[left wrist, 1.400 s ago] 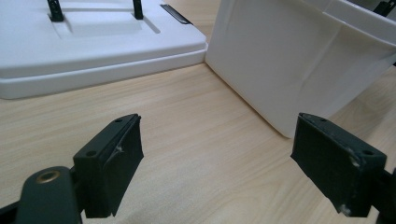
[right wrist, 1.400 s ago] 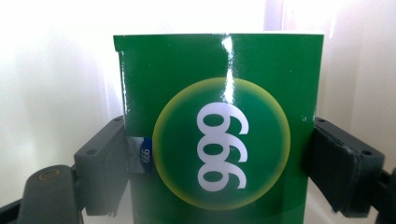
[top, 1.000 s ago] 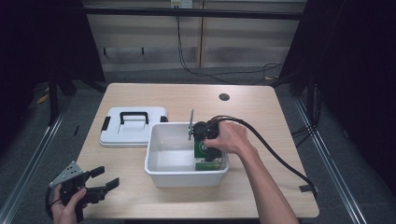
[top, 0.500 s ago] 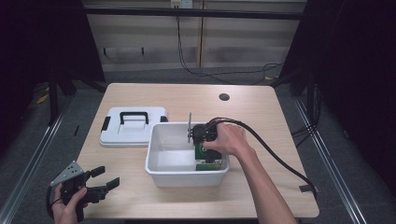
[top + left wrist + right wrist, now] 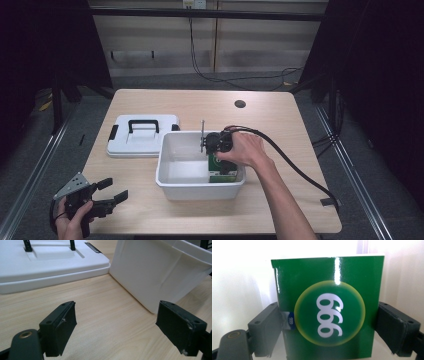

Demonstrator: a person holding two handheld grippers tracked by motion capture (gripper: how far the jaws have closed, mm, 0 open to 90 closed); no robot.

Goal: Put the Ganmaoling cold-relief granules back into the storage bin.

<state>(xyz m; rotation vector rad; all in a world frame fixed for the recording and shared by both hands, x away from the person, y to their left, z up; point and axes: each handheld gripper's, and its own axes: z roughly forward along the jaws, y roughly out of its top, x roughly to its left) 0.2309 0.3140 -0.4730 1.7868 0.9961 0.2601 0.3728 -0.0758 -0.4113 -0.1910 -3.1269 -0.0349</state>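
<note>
A glossy green box [image 5: 327, 272] printed with white digits in a yellow-ringed circle stands between the jaws of my right gripper [image 5: 328, 327], which press on its two sides. In the high view the green box [image 5: 223, 175] sits in the right end of a white plastic bin [image 5: 200, 190], with my right gripper [image 5: 219, 159] reaching down into it under a hand. My left gripper [image 5: 114, 190] rests open near the table's front left corner, and in its own view my left gripper [image 5: 117, 327] holds nothing, facing the bin's wall [image 5: 155, 272].
A white lid with a black handle [image 5: 142, 135] lies flat left of the bin, also the lid [image 5: 50, 262] beyond my left jaws. A black cable [image 5: 295, 165] trails right from the right gripper. A small round hole [image 5: 240, 104] marks the table's far side.
The right hand and gripper have sunk slightly lower into the bin with the green box. The left gripper has stayed where it was.
</note>
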